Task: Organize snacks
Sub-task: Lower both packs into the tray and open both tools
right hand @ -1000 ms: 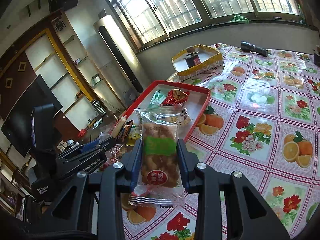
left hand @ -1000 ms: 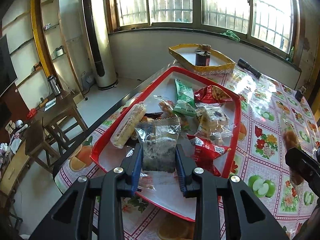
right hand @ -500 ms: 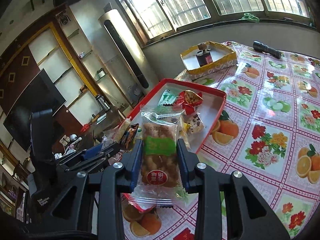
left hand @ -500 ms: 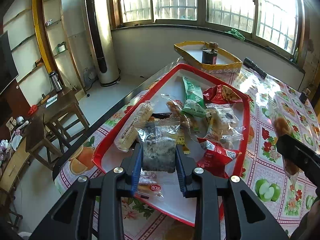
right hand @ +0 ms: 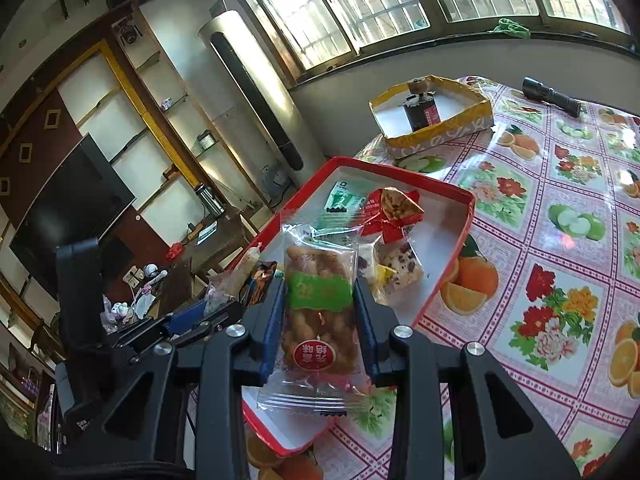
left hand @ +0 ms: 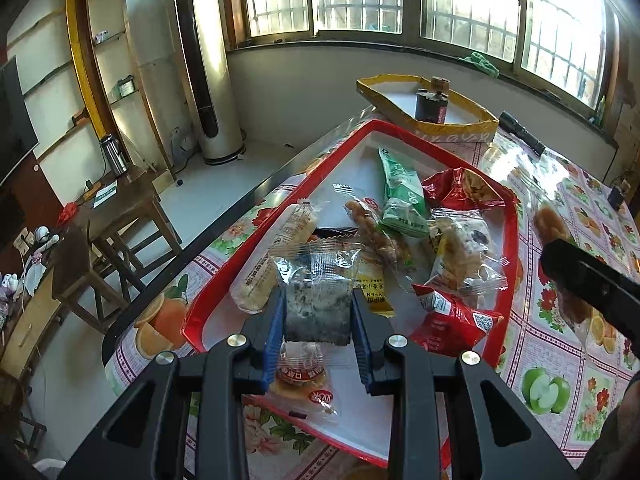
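My left gripper is shut on a clear packet with a dark grey sesame cake, held above the near end of the red tray. Several snack packets lie in the tray: a green packet, red bags, a long white roll. My right gripper is shut on a clear packet of fried twists with a green label, held over the tray's near corner. The right gripper's finger also shows in the left wrist view.
A yellow cardboard box lid with a dark jar stands beyond the tray. A black flashlight lies on the fruit-patterned tablecloth. The table edge drops to the floor at left, with wooden stools below.
Both grippers have lifted and drawn back a little with their packets still held. The right gripper has shifted toward the tray.
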`<state>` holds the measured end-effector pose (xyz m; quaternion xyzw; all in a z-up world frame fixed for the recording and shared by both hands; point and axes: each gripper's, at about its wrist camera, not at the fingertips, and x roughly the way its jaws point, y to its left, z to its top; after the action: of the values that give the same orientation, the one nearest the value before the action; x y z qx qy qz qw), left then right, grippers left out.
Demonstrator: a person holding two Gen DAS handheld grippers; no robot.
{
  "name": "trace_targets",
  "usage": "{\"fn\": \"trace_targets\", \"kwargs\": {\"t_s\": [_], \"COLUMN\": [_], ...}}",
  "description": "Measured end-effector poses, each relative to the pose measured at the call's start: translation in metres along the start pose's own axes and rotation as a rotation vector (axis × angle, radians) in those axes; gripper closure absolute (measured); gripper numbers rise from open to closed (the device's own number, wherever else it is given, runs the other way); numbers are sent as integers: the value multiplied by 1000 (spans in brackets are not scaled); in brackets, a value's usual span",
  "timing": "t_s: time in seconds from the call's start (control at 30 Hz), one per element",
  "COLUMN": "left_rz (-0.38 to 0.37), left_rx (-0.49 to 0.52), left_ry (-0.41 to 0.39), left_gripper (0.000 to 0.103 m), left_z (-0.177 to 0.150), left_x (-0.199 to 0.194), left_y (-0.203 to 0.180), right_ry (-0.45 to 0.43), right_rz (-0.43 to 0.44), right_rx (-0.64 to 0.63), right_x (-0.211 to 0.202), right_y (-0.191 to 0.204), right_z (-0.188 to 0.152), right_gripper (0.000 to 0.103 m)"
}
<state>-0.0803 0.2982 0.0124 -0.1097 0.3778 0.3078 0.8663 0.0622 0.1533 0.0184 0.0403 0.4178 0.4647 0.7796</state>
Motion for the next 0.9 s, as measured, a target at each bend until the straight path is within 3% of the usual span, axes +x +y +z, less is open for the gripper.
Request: {"fn": "trace_targets", "kwargs": {"t_s": [0.5,0.67,0.9], "left_rz": [-85,-80,-32], "left_rx": [-27,-17,24], "left_ry": [85,77,56], "left_gripper": [72,72,72], "left_z": [18,22,24], "left_x": [29,30,34], "left_y": [-1,-8,-21], "right_ry": [55,98,93], "right_rz": [-19,-45,-54], "right_rx": [-7,-19,-43], "right_x": [63,89,101], "right_y": [-10,-14,-13], "right_z": [42,44,51], "right_gripper": [67,67,67]}}
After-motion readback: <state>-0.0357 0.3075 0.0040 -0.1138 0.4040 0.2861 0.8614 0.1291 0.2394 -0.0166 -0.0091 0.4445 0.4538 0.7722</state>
